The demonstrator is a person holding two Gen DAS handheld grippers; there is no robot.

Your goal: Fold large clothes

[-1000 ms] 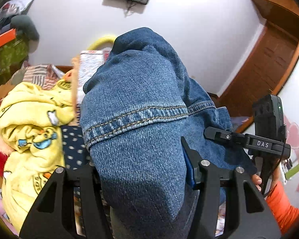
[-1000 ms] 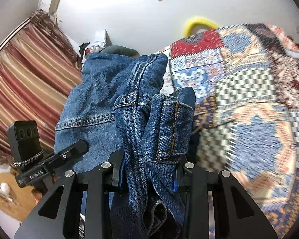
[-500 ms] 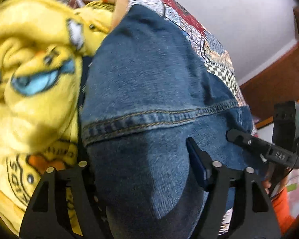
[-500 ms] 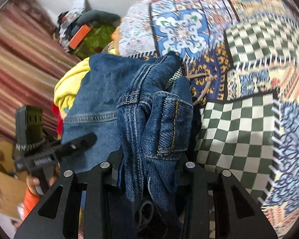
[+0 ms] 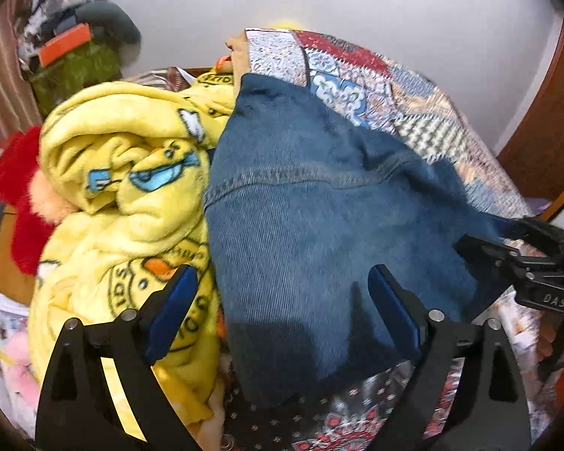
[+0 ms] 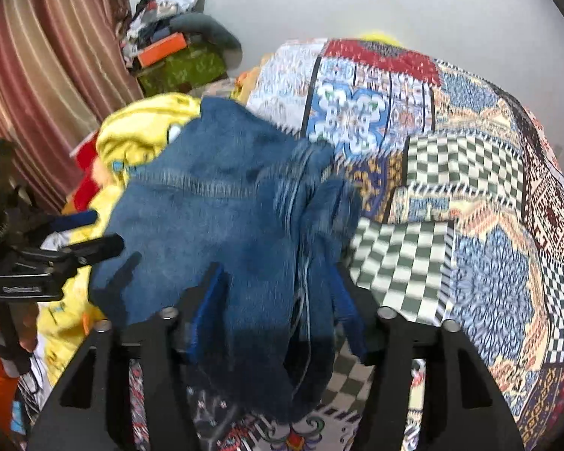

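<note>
A blue denim garment (image 5: 319, 206) lies bunched on the patchwork quilt (image 5: 413, 112), beside a yellow blanket. My left gripper (image 5: 282, 300) hovers over the denim's near end. Its jaws are opening and stand wide, and the blue pads (image 5: 169, 312) are clear of the cloth that lies between them. In the right wrist view the denim (image 6: 214, 218) sags between the jaws of my right gripper (image 6: 276, 300). Those jaws are opening too, and the folds hang loose, blurred by motion. Each gripper shows at the edge of the other's view, the right gripper (image 5: 537, 274) and the left gripper (image 6: 37, 263).
A yellow cartoon blanket (image 5: 124, 188) and a red plush thing (image 5: 15, 195) are piled left of the denim. A green box (image 6: 180, 67) with clutter stands by the striped curtain (image 6: 49, 75). The quilt (image 6: 470, 188) spreads to the right. A wooden door (image 5: 545, 120) stands at the far right.
Both grippers came down toward the bed with the denim. The left jaws spread wide and let go of the cloth. The right jaws widened, and the denim now rests on the quilt.
</note>
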